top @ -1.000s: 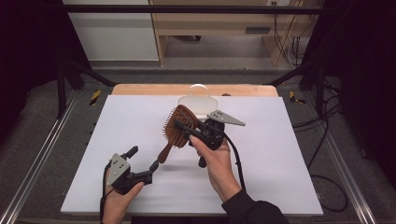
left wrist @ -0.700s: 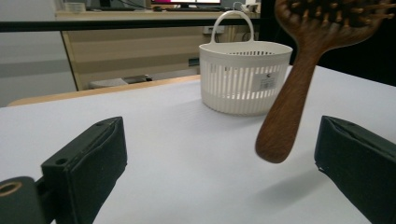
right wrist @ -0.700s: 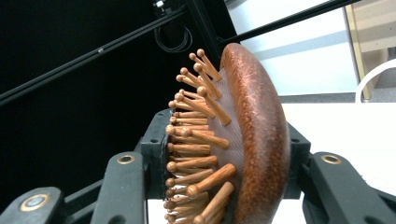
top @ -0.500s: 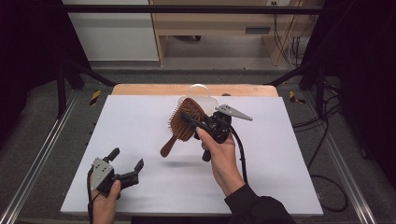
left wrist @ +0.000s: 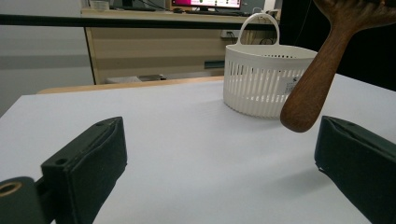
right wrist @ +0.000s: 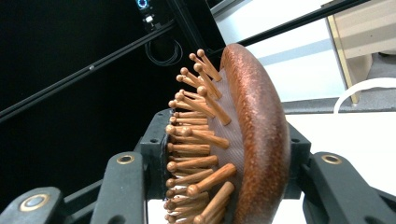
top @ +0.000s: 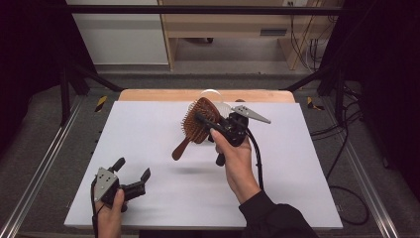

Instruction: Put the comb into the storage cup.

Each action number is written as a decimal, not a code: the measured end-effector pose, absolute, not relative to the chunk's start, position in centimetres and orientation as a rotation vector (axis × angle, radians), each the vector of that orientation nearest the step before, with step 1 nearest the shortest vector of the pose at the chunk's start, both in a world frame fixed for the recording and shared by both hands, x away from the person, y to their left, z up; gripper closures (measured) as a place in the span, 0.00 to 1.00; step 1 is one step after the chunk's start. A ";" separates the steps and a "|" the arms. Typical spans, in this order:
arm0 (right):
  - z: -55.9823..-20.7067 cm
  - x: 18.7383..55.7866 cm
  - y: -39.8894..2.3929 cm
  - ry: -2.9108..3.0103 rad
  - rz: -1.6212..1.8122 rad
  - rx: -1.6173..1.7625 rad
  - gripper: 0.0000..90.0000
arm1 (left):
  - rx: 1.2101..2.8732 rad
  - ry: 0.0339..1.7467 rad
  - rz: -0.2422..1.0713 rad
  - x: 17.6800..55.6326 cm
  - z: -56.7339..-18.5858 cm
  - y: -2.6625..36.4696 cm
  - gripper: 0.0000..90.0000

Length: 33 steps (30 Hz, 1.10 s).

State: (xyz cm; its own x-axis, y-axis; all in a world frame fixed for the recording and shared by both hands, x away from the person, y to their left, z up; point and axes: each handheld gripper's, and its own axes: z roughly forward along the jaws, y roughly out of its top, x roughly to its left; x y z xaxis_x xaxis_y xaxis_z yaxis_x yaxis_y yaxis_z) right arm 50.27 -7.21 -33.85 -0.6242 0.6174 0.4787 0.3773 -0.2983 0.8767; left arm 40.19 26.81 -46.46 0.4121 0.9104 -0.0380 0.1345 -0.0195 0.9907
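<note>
A: How is the worktop (top: 148, 124) laid out, and where is the work item located?

B: A white slotted basket (left wrist: 266, 77) is positioned at the far edge. The wooden hairbrush (top: 198, 124) is held clear of the surface, just in front of the basket, with the handle hanging down.

A: What is the condition of each set of tongs?

B: The right tongs (top: 205, 121) are clamped across the brush head, bristles against one jaw and the back against the other. The left tongs (top: 132, 174) are spread wide with nothing held, low near the front corner.

A: What progress is indicated?

B: Pickup is judged complete. Placement into the basket is judged outstanding.
</note>
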 end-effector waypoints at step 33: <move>-29.7 51.8 -7.9 1.641 2.043 1.235 0.56 | 1.493 0.987 0.825 40.4 -46.8 26.7 0.03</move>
State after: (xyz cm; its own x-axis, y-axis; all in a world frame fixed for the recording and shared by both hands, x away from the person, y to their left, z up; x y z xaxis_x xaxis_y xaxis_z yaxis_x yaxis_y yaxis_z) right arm 51.79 -7.87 -29.70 -0.6118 0.6470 0.4551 0.3049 -0.3380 0.8904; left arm 40.39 26.68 -46.77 0.4080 0.9127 -0.0207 0.1421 -0.0410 0.9890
